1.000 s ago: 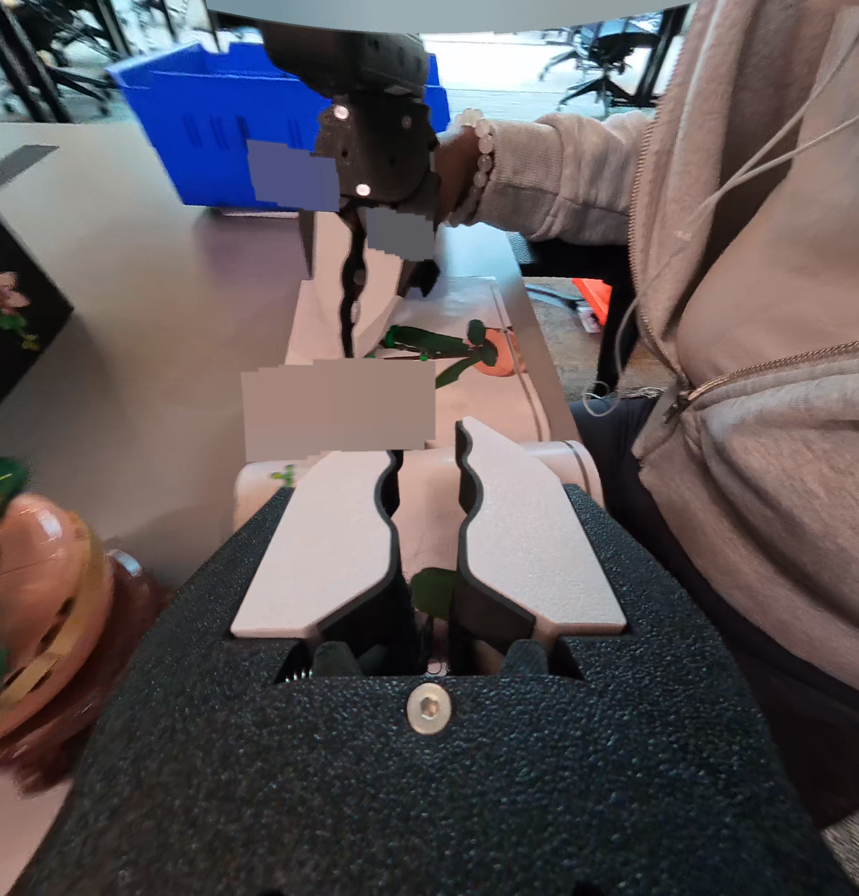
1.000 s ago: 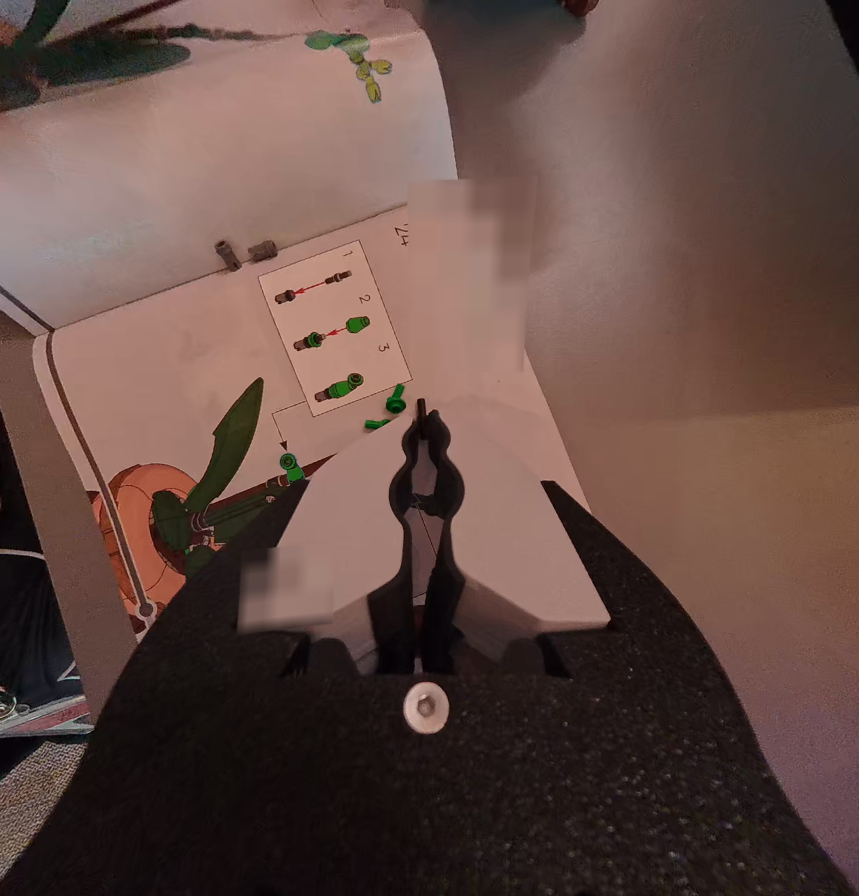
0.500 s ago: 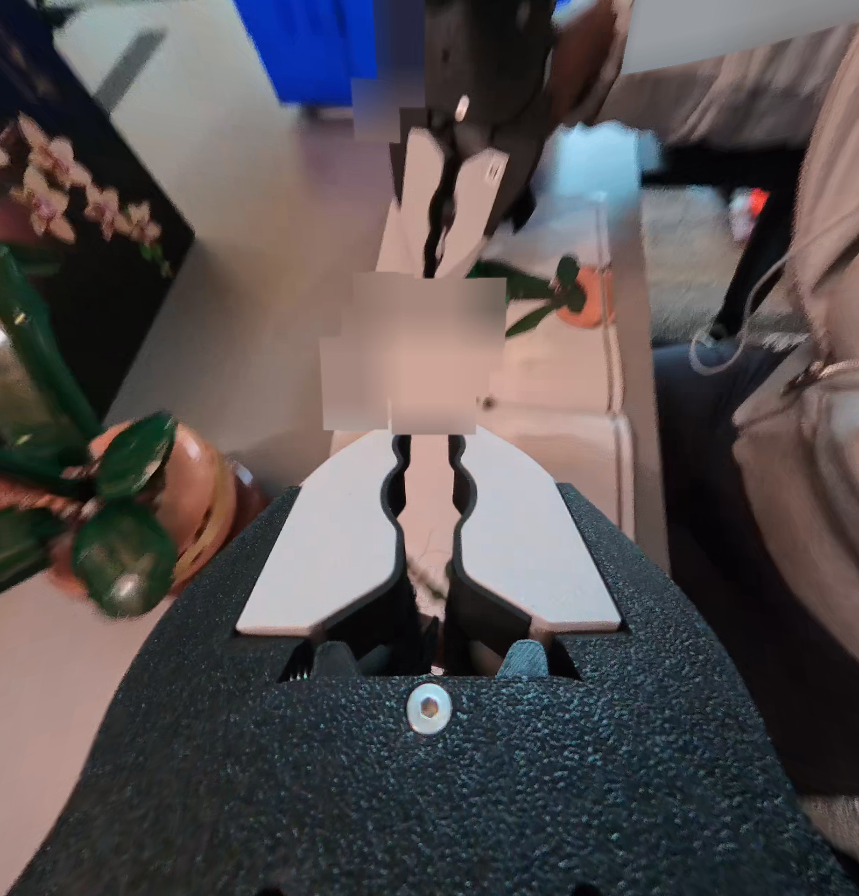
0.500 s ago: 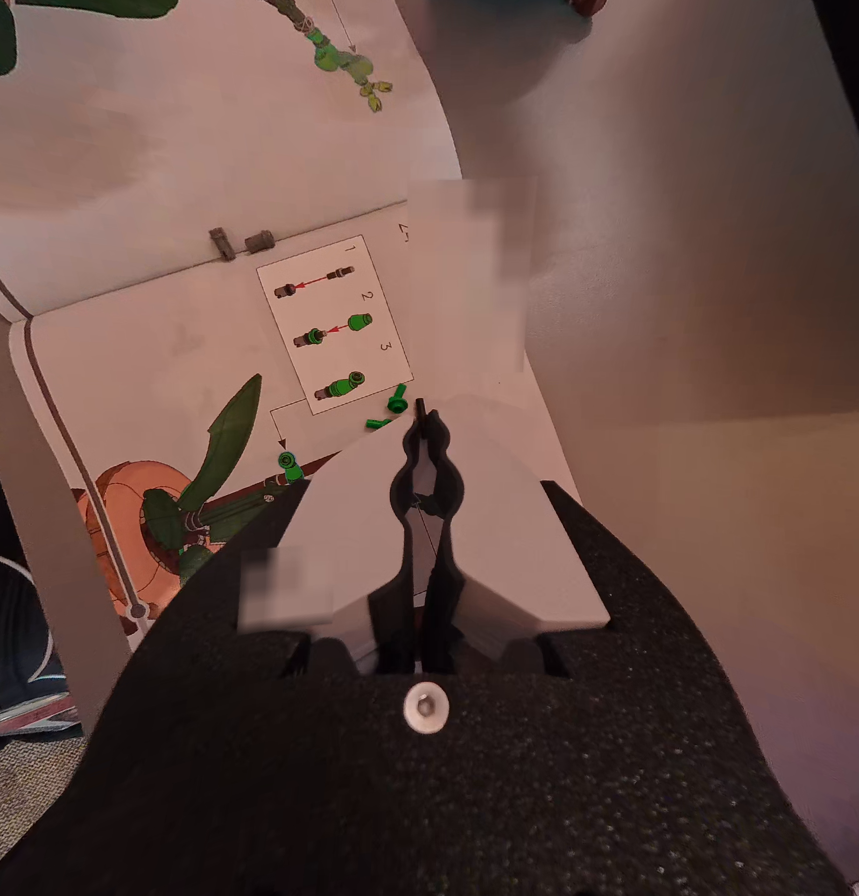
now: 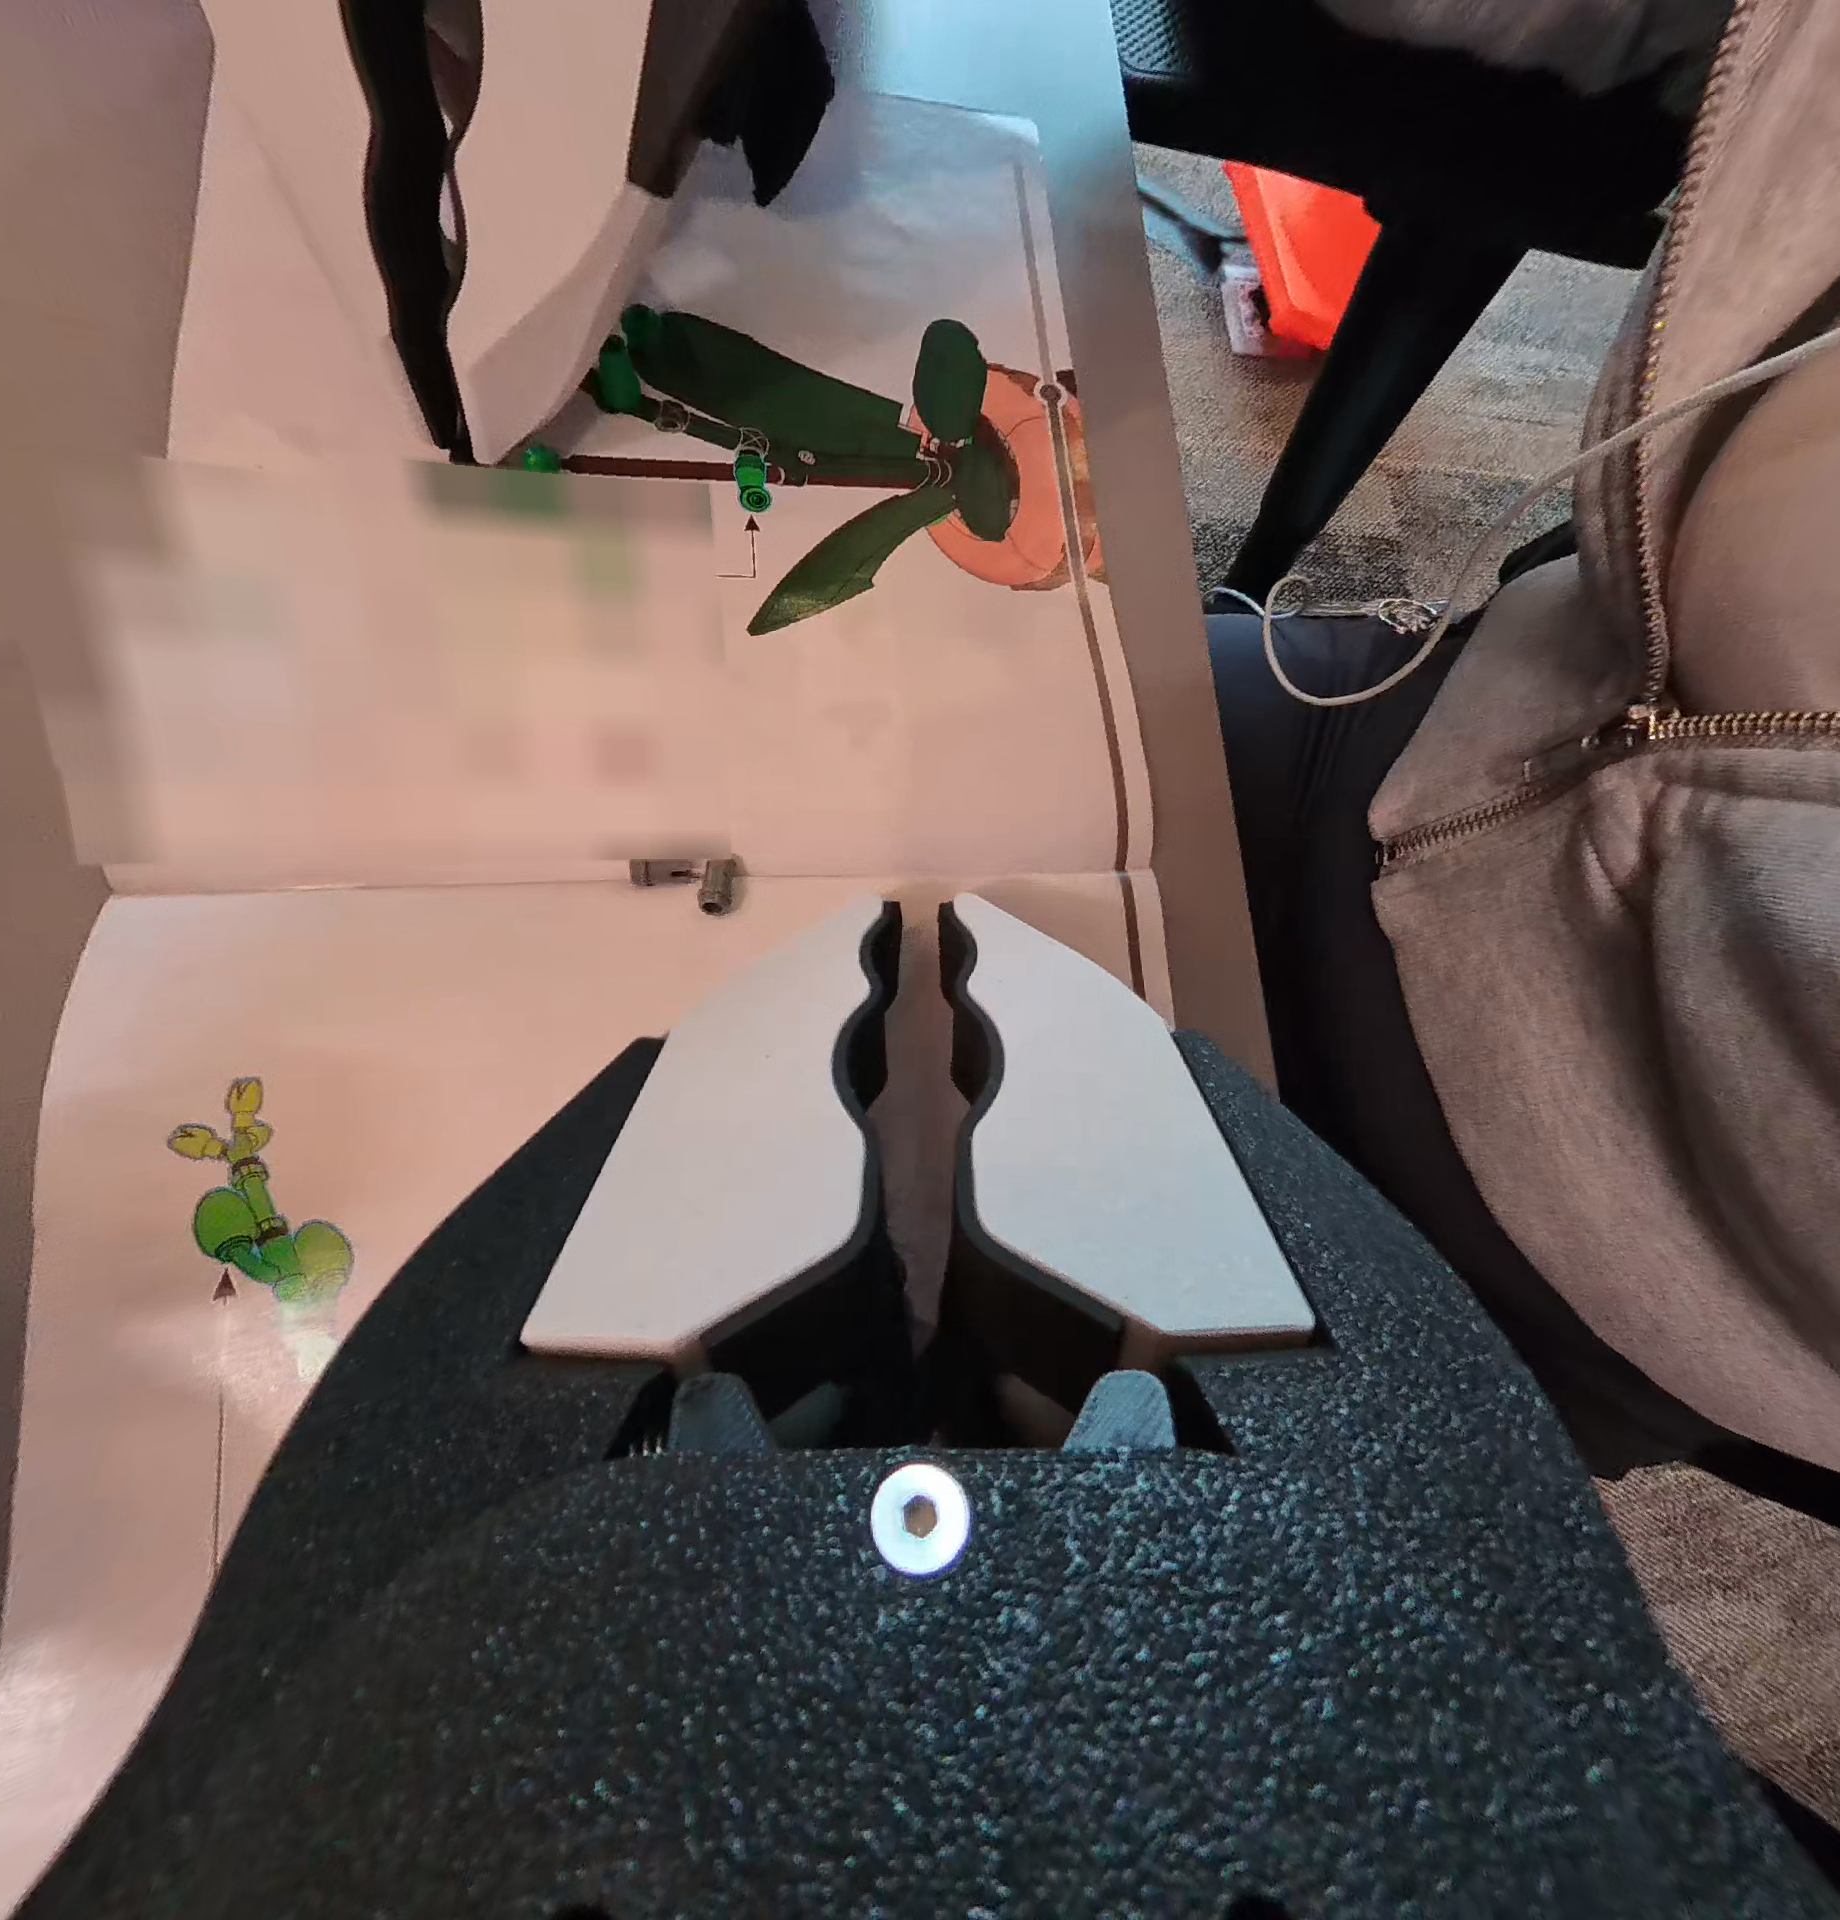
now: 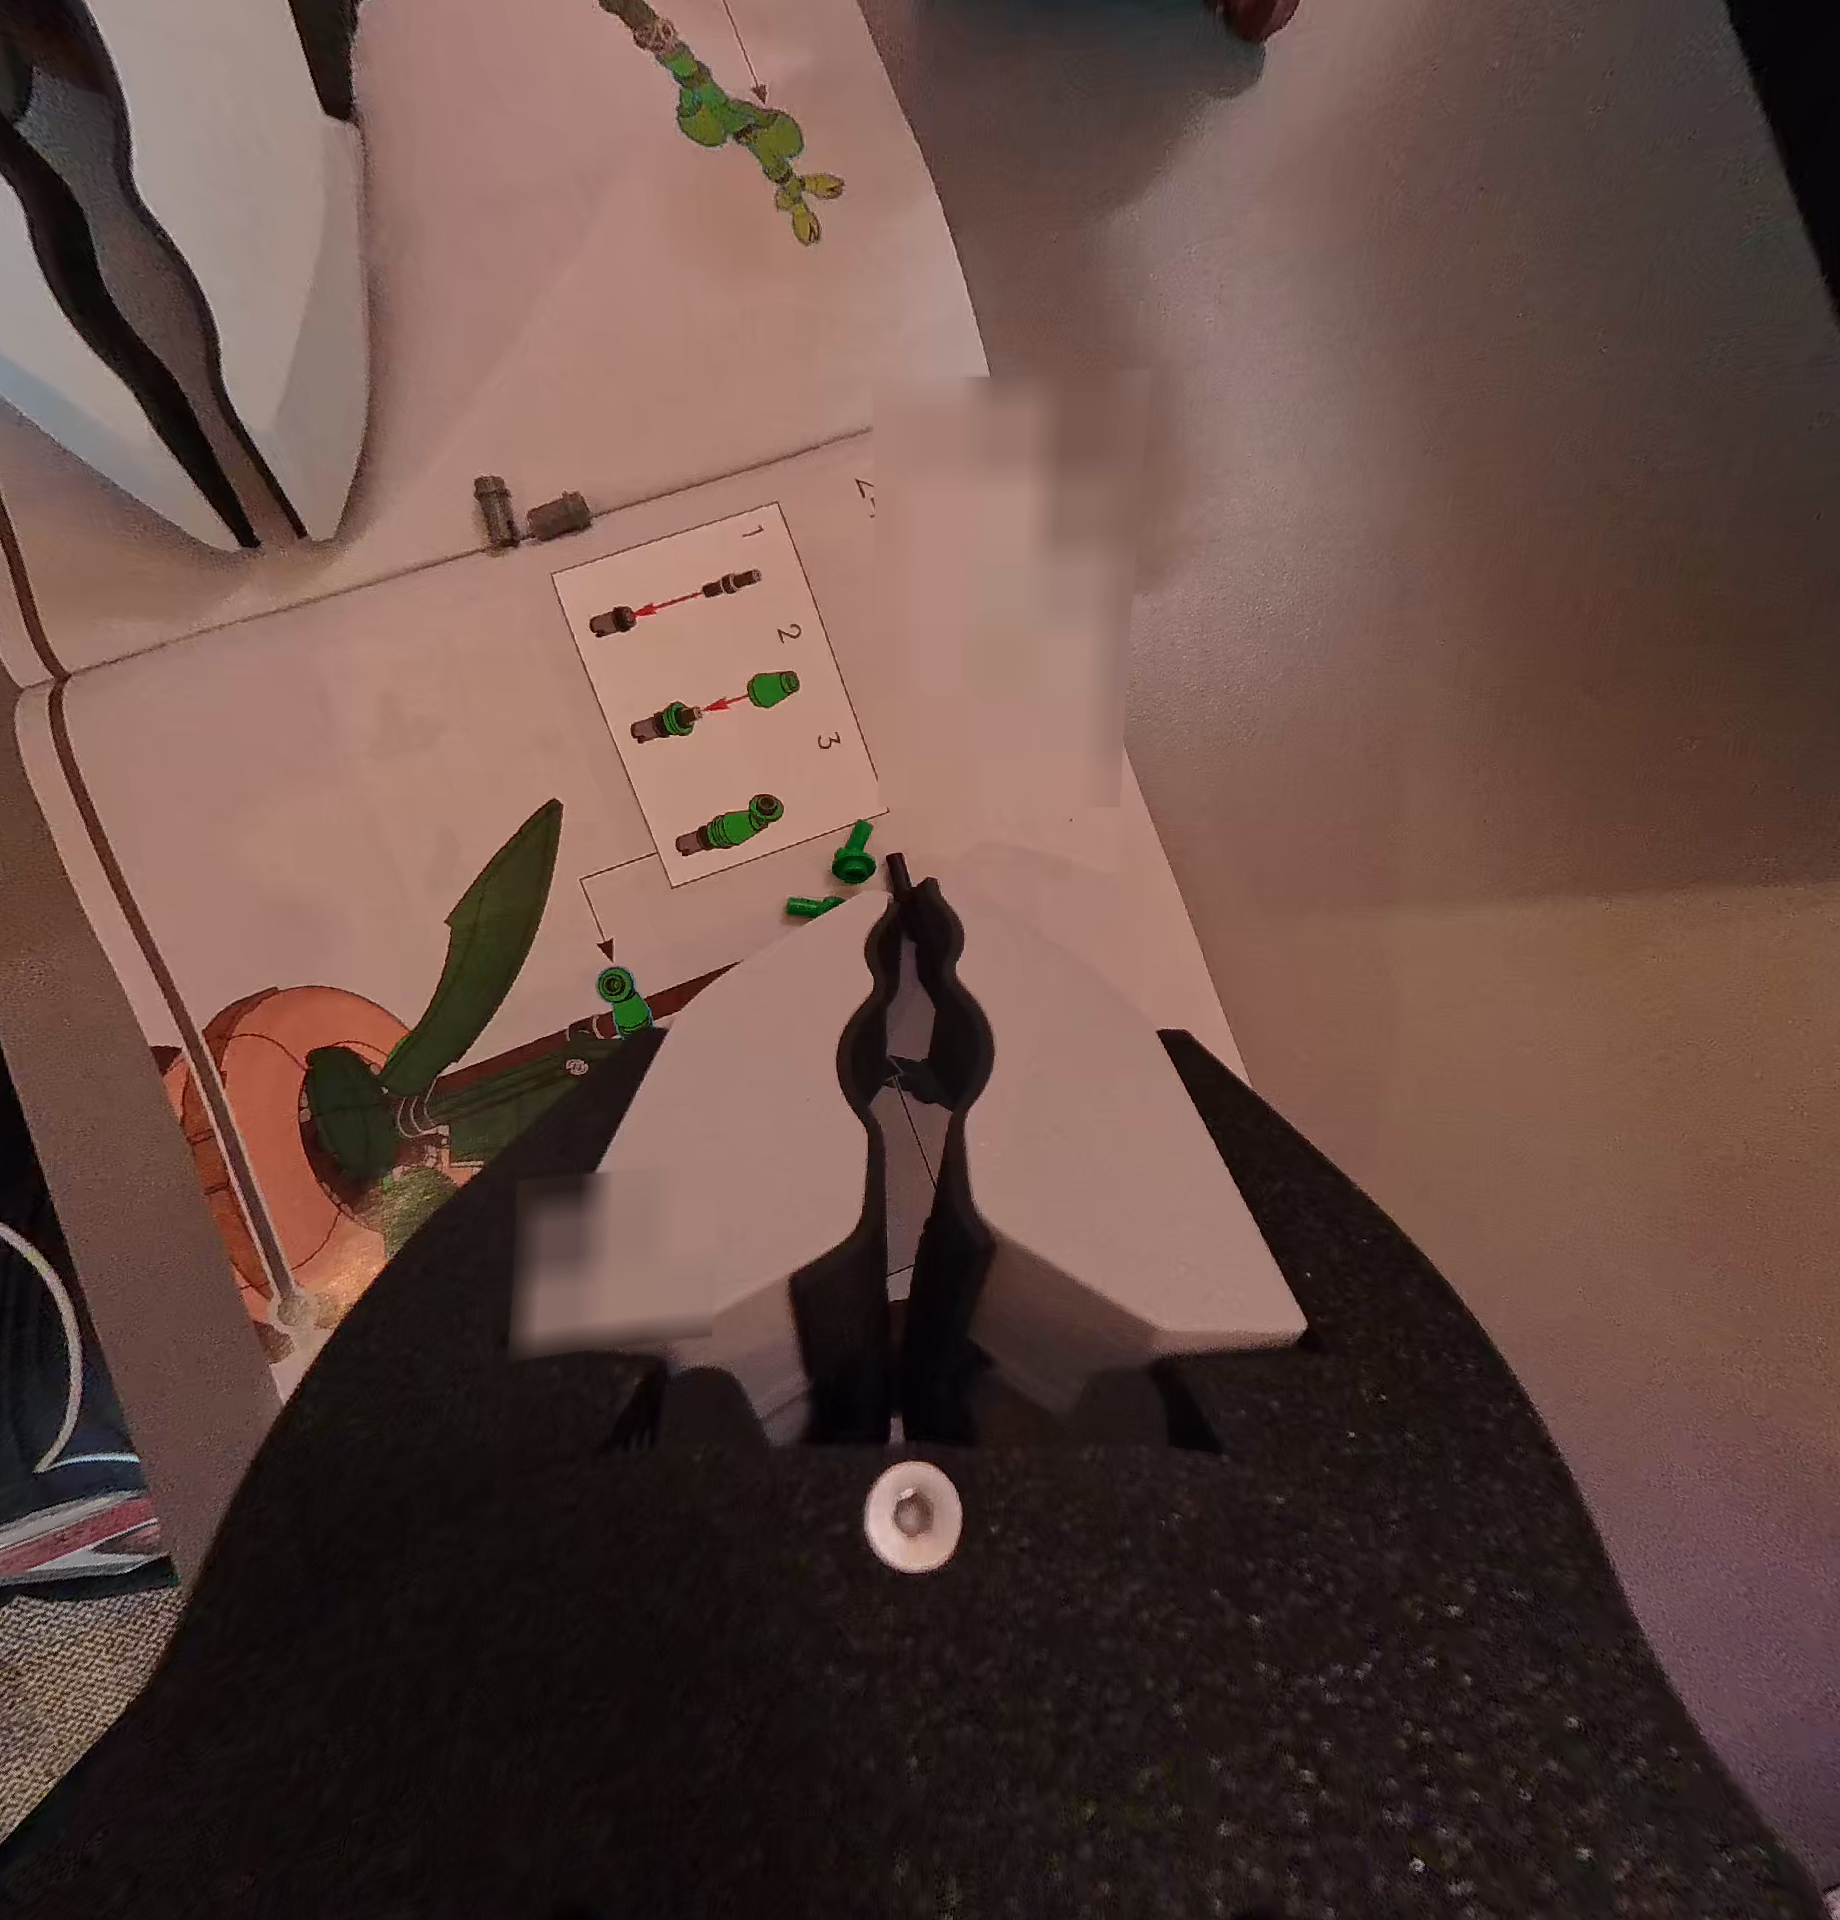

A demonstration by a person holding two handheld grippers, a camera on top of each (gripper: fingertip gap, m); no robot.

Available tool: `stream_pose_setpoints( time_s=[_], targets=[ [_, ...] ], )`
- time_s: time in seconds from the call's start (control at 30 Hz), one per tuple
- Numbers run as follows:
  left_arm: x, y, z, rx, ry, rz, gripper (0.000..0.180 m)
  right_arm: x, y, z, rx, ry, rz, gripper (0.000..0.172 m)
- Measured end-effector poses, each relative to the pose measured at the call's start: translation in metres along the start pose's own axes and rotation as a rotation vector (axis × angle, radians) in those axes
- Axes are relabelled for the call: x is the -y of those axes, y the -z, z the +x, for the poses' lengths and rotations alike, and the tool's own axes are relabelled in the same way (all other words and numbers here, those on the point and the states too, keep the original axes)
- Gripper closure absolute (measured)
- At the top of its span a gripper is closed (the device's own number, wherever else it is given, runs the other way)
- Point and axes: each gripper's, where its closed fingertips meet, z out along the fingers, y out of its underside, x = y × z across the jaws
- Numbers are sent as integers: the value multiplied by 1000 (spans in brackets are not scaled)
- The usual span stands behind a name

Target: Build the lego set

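Observation:
An open instruction booklet [image 5: 376, 1018] lies on the table. My left gripper [image 5: 919, 914] hovers just above its fold with the jaws narrowly apart and nothing between them. Two small grey pieces [image 5: 687, 878] lie on the fold just left of its tips. My right gripper [image 6: 911, 899] is shut on a small black pin [image 6: 896, 869] that sticks out past its fingertips. Two small green pieces [image 6: 851, 854] lie on the booklet page [image 6: 324, 790] right beside those tips. The grey pieces [image 6: 529, 511] and the left gripper [image 6: 272, 535] show at the upper left of the right wrist view.
A person in a beige zip hoodie [image 5: 1622, 935] sits at the table's edge on the right. An orange object [image 5: 1300, 260] lies on the carpet beyond. The bare table top [image 6: 1467, 623] extends to the right of the booklet. My right fingertips sit around 12 centimetres from my left ones.
My left gripper has come down close to the booklet's fold, and its jaws have narrowed on air. My right gripper has stayed put with the black pin in it.

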Motion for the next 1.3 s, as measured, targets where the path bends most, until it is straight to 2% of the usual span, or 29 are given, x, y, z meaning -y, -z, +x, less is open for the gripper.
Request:
stream_pose_setpoints(
  time_s=[0.17,0.27,0.4,0.47,0.53,0.63,0.73,0.87,1.03,1.13,1.3],
  targets=[
    [3,8,6,-36,-30,26,169,0,0,0,6,-3,8,170],
    [15,20,1,-23,-5,126,165,0,1,2,-7,11,12,172],
    [36,38,-22,83,90,319,165,18,17,3,-28,34,106,172],
    [41,43,-28,102,134,365,165,15,18,3,-35,46,81,172],
    [40,44,-33,134,139,369,165,11,16,6,-55,64,67,172],
    [43,44,-38,183,145,384,166,21,20,-2,-6,62,126,172],
    [41,41,-36,178,138,358,165,12,28,5,-54,135,75,171],
    [41,38,-37,188,127,340,165,3,17,8,-21,218,-6,159],
    [45,39,-31,177,94,346,166,6,9,2,174,267,-156,163],
    [47,43,-31,184,90,355,166,-3,1,1,250,271,-265,163],
    [45,45,-33,184,103,370,166,-1,-2,1,275,259,-242,170]
  ],
)
